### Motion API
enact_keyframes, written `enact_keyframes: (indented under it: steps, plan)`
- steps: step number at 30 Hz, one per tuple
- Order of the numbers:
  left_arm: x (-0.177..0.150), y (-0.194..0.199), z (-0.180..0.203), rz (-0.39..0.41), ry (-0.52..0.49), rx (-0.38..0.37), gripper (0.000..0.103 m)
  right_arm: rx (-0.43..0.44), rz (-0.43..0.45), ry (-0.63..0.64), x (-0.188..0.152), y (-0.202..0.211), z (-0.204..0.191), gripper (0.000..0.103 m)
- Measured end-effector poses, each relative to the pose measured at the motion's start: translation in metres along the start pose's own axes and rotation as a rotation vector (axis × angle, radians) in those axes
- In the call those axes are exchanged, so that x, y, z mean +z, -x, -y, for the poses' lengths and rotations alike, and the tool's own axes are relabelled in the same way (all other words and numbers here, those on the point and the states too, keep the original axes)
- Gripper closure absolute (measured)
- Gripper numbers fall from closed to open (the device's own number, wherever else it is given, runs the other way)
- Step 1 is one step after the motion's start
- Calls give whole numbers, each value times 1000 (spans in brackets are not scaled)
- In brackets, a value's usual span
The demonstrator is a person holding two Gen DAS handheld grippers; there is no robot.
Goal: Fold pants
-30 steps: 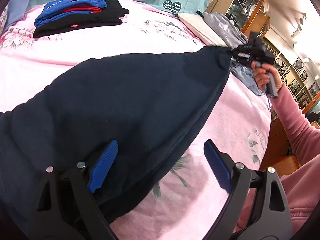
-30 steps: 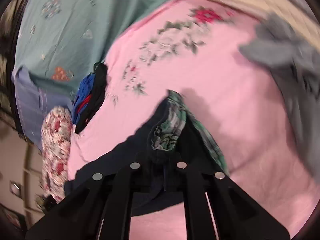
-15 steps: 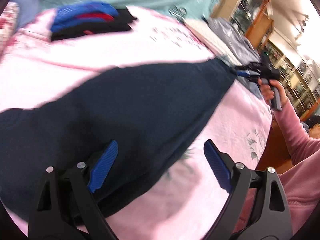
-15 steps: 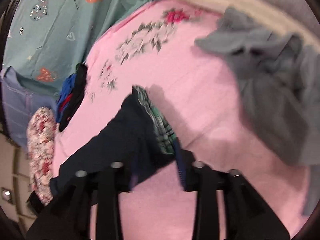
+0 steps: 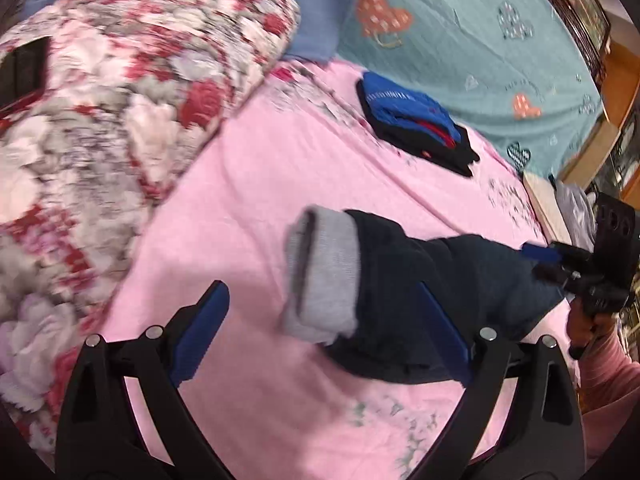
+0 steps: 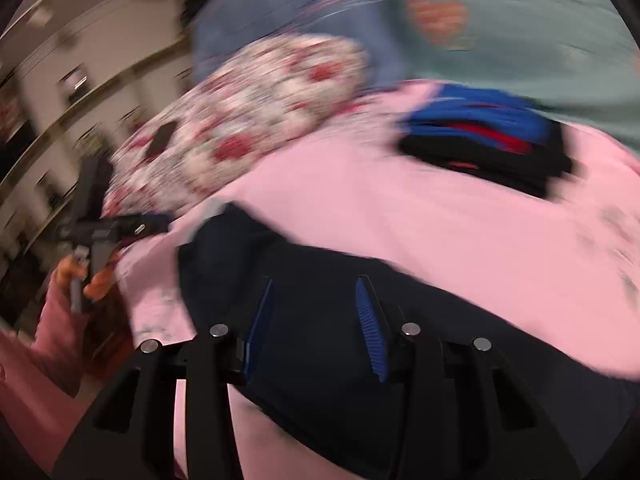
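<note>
both claws parted over dark pants (image 5: pixel 440 280) (no legible writing anywhere)

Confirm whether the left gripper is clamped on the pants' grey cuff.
No: the left gripper is open, the grey cuff loose between its fingers.

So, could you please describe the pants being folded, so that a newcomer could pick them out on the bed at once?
Start from the pink sheet covering the bed. Near its front edge lie the pants, dark navy, loosely spread out. Unlike the neat blue, red and black stack further back near the teal cover, they end in a grey cuff.
</note>
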State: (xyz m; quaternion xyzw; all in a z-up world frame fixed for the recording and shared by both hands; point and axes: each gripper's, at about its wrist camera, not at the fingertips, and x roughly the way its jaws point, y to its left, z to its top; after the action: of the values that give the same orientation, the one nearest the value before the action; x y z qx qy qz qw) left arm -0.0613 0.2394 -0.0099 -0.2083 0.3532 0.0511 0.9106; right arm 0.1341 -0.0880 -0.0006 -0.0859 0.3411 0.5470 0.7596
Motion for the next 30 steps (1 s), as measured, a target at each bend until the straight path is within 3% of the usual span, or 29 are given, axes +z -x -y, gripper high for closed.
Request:
enact_keyframes:
  steps: [3,7,12,14,15,16,19,23,26,27,30]
  plan:
    - [-1,22,-17,56,10,53,8,142,-76,190,26,-67,-65,60]
    - [-8,41,-34,97,43,76,8,164,-151,374,40,-126,-129,57]
    - [-17,45,-48,114,57,74,8,-31,-259,591,19,-179,-162,54]
    - [-20,44,-49,122,51,66,8,-81,-250,647,10,-181,-162,54]
    - [-19,44,-48,126,44,57,8,-97,-249,659,8,-181,-164,56]
    - [-20,45,-48,130,39,52,8,-126,-288,669,9,-181,-163,71]
    - [-18,49,-46,149,16,51,8,-97,-277,562,25,-169,-158,91]
    - [-16,59,-47,187,17,54,8,-56,-175,470,45,-146,-166,91]
    - [-14,63,-47,202,37,53,8,17,-203,411,31,-170,-171,88]
    - [-14,64,-46,203,42,51,8,28,-253,406,19,-185,-169,82]
    - [-11,65,-34,203,27,38,8,61,-222,410,14,-169,-170,58]
